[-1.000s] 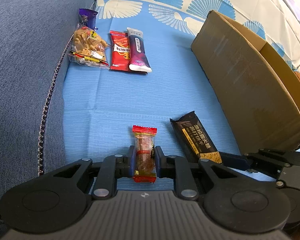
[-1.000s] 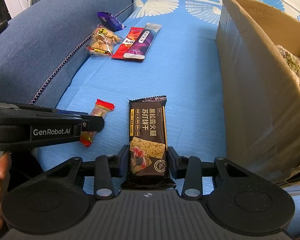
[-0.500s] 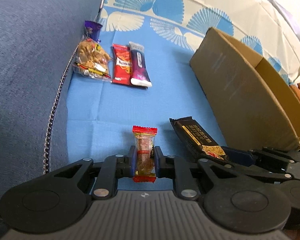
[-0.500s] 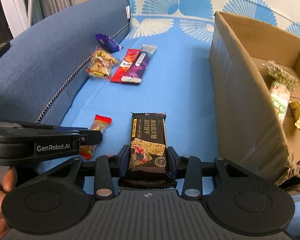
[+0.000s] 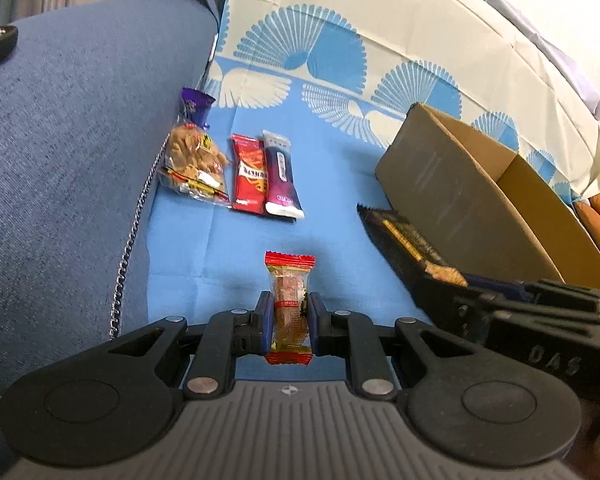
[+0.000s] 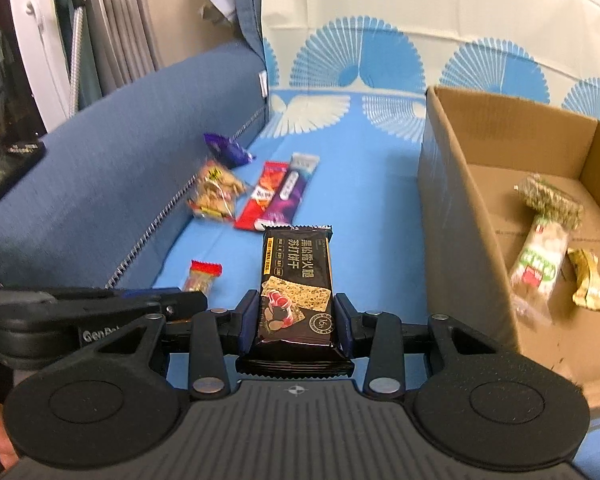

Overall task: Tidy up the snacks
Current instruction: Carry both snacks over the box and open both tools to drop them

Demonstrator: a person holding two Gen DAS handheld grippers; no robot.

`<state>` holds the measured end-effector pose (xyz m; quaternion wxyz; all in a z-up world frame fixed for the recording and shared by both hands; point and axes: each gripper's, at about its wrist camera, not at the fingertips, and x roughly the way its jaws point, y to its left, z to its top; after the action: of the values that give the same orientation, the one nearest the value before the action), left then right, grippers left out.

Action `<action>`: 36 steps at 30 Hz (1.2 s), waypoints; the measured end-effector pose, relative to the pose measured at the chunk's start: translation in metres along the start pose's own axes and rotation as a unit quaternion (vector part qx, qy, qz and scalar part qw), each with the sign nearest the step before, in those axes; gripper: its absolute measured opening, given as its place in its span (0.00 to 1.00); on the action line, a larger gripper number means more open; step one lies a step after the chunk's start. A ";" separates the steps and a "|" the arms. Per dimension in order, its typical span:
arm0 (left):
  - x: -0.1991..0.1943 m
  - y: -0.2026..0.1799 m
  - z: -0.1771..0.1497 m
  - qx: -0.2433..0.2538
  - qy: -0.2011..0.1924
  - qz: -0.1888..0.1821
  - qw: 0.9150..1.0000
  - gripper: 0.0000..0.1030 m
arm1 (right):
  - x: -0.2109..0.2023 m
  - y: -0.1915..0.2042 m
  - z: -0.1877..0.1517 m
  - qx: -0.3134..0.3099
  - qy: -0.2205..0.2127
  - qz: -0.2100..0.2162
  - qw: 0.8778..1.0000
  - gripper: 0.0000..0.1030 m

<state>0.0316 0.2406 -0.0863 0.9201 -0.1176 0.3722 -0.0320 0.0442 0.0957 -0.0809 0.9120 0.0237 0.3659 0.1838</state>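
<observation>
Left claw [image 5: 287, 316] clamped on red-ended candy [image 5: 289, 300]; right claw [image 6: 296, 318] clamped on black cracker pack [image 6: 298, 280] — both held above blue cloth [image 6: 364, 208]. Beyond: four snacks grouped by sofa cushion [image 5: 68, 160] — cardboard box [image 6: 460, 216] right, holding snacks.

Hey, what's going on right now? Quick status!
Left gripper shut on small red-ended candy. Right gripper shut on black cracker pack. Cardboard box open to the right, path looks clear.
</observation>
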 end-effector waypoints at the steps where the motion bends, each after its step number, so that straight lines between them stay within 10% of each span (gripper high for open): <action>1: 0.000 0.001 0.000 -0.001 -0.002 0.001 1.000 0.18 | -0.002 0.000 0.002 0.001 -0.004 0.004 1.000 0.40; 27: -0.016 0.003 0.011 -0.053 -0.037 0.082 0.995 0.18 | -0.046 -0.048 0.036 0.049 -0.097 0.057 0.992 0.40; 36: -0.028 -0.066 0.062 -0.044 -0.100 0.070 0.992 0.18 | -0.075 -0.084 0.054 0.085 -0.165 0.042 0.982 0.40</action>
<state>0.0564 0.1929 -0.0081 0.9465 -0.1345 0.2868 0.0608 0.0578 -0.0038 -0.0071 0.9460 0.1465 0.2233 0.1837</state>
